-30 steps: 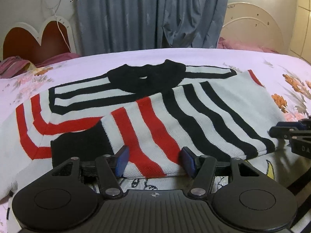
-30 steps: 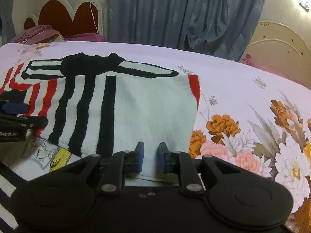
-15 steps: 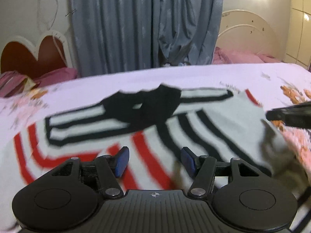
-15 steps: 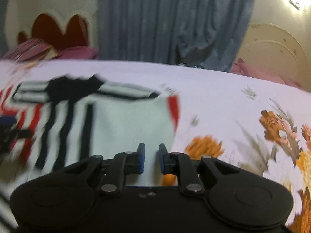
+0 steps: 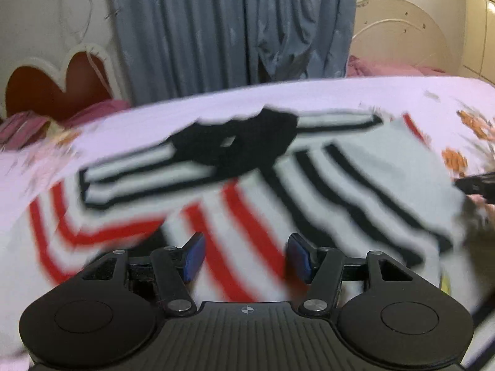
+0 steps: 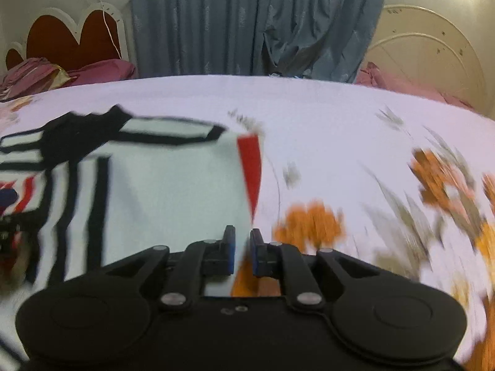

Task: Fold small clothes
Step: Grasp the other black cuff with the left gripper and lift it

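Observation:
A small knit sweater (image 5: 278,185) with red, black and white stripes lies partly folded on the bed; its black collar faces the far side. My left gripper (image 5: 246,256) is open, its blue pads wide apart over the sweater's near red-striped edge. My right gripper (image 6: 242,252) has its jaws nearly together at the sweater's (image 6: 173,191) near right corner; whether cloth is pinched between them is unclear. The right gripper's tip also shows at the right edge of the left wrist view (image 5: 478,185). Both views are motion-blurred.
The bed has a pale lilac sheet (image 6: 340,123) with orange flower prints (image 6: 309,219) to the right of the sweater. Blue-grey curtains (image 5: 232,31) hang behind. A heart-shaped red headboard (image 5: 58,86) and pink pillows stand at the far left, a cream round headboard (image 6: 427,58) at the far right.
Both grippers have risen and shifted, so the views swung and blurred. The sweater's near edge has moved with them. The left jaws stayed wide open and the right jaws stayed narrow.

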A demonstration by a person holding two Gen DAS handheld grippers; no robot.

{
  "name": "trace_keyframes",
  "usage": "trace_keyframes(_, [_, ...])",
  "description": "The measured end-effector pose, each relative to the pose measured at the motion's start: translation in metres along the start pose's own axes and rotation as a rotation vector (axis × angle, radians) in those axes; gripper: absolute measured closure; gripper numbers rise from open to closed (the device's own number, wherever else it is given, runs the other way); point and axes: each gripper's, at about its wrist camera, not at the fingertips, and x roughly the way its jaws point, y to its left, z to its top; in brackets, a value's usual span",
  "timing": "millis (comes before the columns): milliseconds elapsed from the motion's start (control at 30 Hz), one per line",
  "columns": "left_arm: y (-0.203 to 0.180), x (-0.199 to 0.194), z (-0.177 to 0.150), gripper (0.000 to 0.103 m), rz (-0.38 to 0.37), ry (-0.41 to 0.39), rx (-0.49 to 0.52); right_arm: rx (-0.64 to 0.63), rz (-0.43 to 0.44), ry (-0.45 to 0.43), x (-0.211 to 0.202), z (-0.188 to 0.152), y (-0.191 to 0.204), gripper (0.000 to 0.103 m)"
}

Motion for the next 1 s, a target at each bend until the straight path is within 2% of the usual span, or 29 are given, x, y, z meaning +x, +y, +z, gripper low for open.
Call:
trace_keyframes(67, [0.007,-0.006,-0.011,0.044,-0.001,-0.015,-0.008,-0.048,-0.037,-0.013,-0.005,-0.019,0.007,0.093])
trace_keyframes(100, [0.011,-0.007,-0.010,0.044,-0.001,-0.014,-0.021,-0.068,-0.055,0.010,0.001,-0.017,0.006,0.094])
trace_keyframes(200, [0.023,-0.009,-0.002,0.044,0.051,-0.040,-0.051,0.001,-0.020,-0.039,0.004,0.008,-0.007,0.094])
trace_keyframes(267, [0.034,-0.005,0.003,0.044,0.073,-0.037,-0.083,0.005,-0.021,-0.119,0.005,0.032,-0.009,0.087])
trace_keyframes(333, [0.042,0.004,0.005,0.044,0.074,-0.016,-0.110,-0.006,-0.012,-0.147,0.015,0.054,-0.004,0.087])
trace_keyframes(400, [0.046,0.013,0.004,0.044,0.058,0.013,-0.132,-0.025,-0.013,-0.124,0.033,0.069,0.002,0.089])
trace_keyframes(433, [0.048,0.015,0.003,0.043,0.051,0.015,-0.146,-0.017,-0.009,-0.091,0.045,0.074,0.001,0.092])
trace_keyframes(467, [0.050,0.016,0.002,0.039,0.049,0.019,-0.158,-0.002,-0.017,-0.022,0.062,0.077,-0.003,0.098])
trace_keyframes(500, [0.053,0.017,0.002,0.038,0.043,0.024,-0.176,0.010,-0.034,0.026,0.075,0.076,-0.007,0.099])
trace_keyframes(633, [0.053,0.019,0.002,0.037,0.043,0.032,-0.172,-0.003,-0.027,0.002,0.070,0.071,-0.010,0.097])
trace_keyframes(700, [0.050,0.012,0.006,0.037,0.069,0.048,-0.153,-0.002,0.005,-0.029,0.045,0.064,-0.008,0.096])
trace_keyframes(767, [0.046,-0.007,0.005,0.037,0.090,0.019,-0.134,-0.015,0.023,-0.057,0.016,0.049,-0.003,0.087])
trace_keyframes(833, [0.043,-0.020,0.000,0.037,0.087,0.009,-0.140,-0.023,0.051,-0.071,-0.011,0.027,0.001,0.087])
trace_keyframes(900, [0.038,-0.023,-0.007,0.037,0.083,0.022,-0.139,-0.017,0.091,-0.051,-0.029,0.008,-0.001,0.087])
trace_keyframes(1000, [0.032,-0.013,-0.015,0.037,0.093,0.050,-0.140,-0.012,0.128,-0.001,-0.032,-0.014,0.001,0.088])
